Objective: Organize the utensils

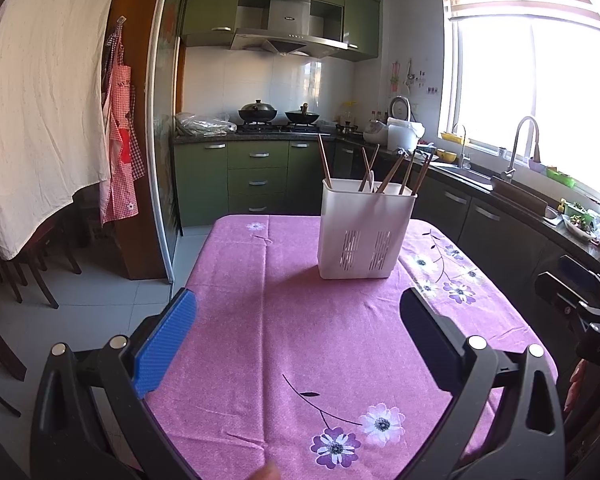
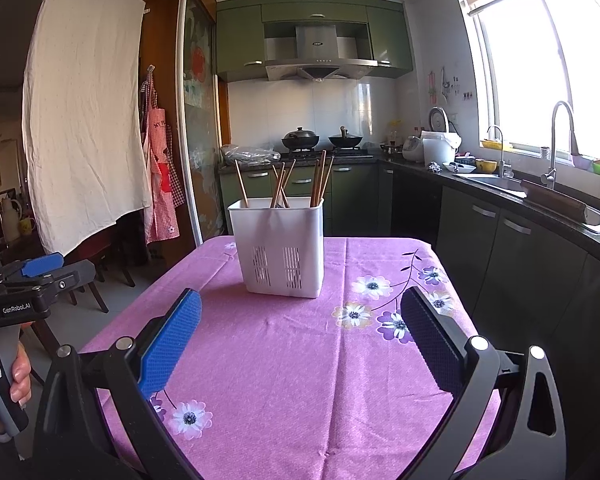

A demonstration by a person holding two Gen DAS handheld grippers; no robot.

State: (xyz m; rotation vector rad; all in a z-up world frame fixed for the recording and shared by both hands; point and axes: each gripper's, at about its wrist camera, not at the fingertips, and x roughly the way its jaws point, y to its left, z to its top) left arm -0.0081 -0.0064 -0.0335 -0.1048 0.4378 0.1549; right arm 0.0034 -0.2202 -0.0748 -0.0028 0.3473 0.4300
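A white slotted utensil holder stands upright on the far half of a table under a pink flowered cloth. Several brown chopsticks lean inside it, spread across its compartments. My left gripper hovers open above the near part of the cloth, well short of the holder, with nothing between its fingers. My right gripper is open too, empty, also short of the holder. The left gripper shows at the left edge of the right wrist view, held by a hand.
Green kitchen cabinets, a stove with two woks and a counter with a sink and tap line the back and right. A white sheet and aprons hang on the left, with dark chairs below. The right gripper's body shows at the right edge.
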